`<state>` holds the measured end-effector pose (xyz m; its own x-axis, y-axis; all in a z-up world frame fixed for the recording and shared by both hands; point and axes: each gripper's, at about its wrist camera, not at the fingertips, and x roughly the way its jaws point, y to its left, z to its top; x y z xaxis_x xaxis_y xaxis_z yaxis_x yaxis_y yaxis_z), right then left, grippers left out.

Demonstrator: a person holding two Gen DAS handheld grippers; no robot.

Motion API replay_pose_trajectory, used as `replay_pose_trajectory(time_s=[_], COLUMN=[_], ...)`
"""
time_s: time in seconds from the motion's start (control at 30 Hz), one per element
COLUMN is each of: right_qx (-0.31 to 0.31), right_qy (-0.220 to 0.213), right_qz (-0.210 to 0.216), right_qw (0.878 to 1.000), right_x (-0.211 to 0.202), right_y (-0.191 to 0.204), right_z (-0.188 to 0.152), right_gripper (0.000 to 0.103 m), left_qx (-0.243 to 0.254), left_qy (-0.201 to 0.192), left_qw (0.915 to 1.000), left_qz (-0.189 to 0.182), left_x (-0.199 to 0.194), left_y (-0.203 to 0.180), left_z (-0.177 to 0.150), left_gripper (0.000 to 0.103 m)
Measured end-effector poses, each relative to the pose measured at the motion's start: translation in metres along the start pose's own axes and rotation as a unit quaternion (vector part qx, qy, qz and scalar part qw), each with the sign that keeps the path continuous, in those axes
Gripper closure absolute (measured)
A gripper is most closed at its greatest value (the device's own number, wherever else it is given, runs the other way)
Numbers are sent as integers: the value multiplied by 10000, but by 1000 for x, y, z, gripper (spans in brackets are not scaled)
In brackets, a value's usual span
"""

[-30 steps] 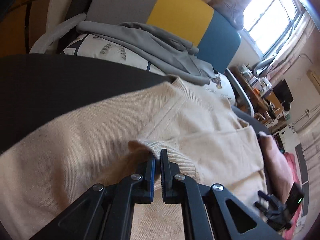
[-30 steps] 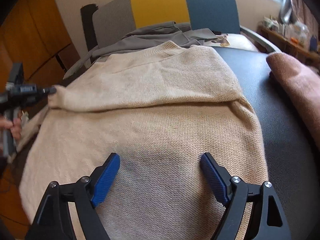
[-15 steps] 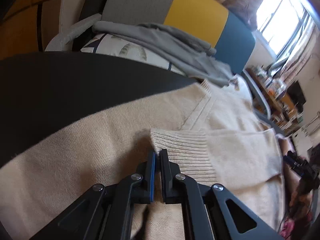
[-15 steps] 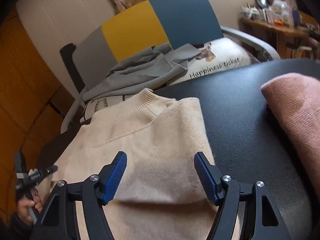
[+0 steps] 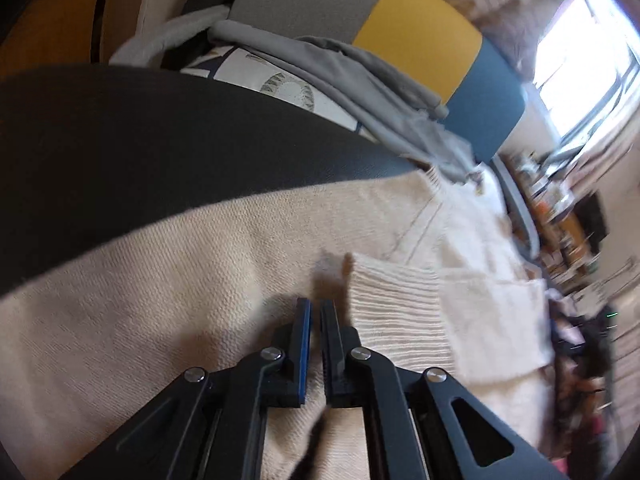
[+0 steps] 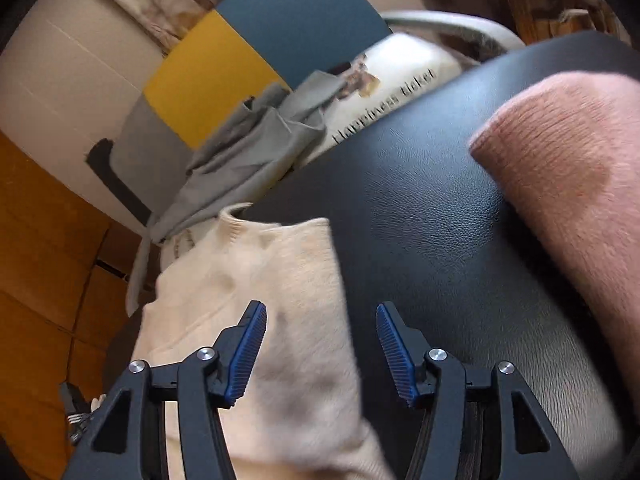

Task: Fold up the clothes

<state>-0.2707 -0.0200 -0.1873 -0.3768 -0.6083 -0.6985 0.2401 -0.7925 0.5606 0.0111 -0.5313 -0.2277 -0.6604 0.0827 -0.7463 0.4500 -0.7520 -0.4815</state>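
In the left wrist view, the left gripper (image 5: pixel 315 308) is nearest, its two black fingers almost closed with only a thin slit between the blue ribbed pads (image 5: pixel 305 340). No cloth is seen between them. Under the gripper lies the cream knit sweater (image 5: pixel 160 288), a soft fabric with a fine pebbly texture, spread flat on the black table (image 5: pixel 120 140). Just to the right of the fingertips rests the ribbed cuff (image 5: pixel 396 312) of a sleeve, folded across the sweater body; it is close to the right finger, but I cannot tell if it touches.

In the right wrist view, the right gripper (image 6: pixel 320 340) has its jaws wide apart and holds nothing. It hangs over the right edge of the sweater (image 6: pixel 260 300), one finger above the knit, the other above the bare table (image 6: pixel 420 208), which has a grained, leather-like surface. On the right lies a pink fuzzy garment (image 6: pixel 568 168), apart from the sweater.

Farther, beyond the table edge, stands a chair (image 6: pixel 248 60) with a curved back in grey, yellow and blue panels. A crumpled grey garment (image 6: pixel 248 152) and a white printed cushion (image 6: pixel 400 76) lie on its seat.
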Motion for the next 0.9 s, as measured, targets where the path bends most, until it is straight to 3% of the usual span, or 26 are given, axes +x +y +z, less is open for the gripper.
replay_pose_trajectory(time_s=[0.17,0.3,0.4,0.47,0.6,0.67,0.77,0.9], right_qx=[52,48,-79,-218,-497,-636,-847,-1327], right_qy=[145,265,414,439,488,513,540,181], right_qz=[78,143,171,68,-138,-241,-397,-871], right_qw=[9999,9995,9990,9988,9975,9964,9941,9871], right_x=[26,32,34,35,38,39,40,22], right_y=[-5,-3,2,6,13,16,22,38], right_z=[16,24,26,26,24,24,23,22], right_gripper=[44,44,53,67,73,81,93,94], left_qx=[-154,-232,-575,-641,-529,-278,136,487], left_qy=[54,87,-5,137,495,427,272,111], left_qw=[9982,9953,9893,9885,9898,9925,9936,9954], left_qz=[-577,-940,-1340,-1363,-1229,-1109,-1092,-816], left_x=[-4,0,2,12,34,35,30,29], left_y=[4,2,8,8,0,-12,-35,-53], left_z=[4,13,19,21,24,27,31,38], left_gripper=[84,83,78,77,77,80,99,99])
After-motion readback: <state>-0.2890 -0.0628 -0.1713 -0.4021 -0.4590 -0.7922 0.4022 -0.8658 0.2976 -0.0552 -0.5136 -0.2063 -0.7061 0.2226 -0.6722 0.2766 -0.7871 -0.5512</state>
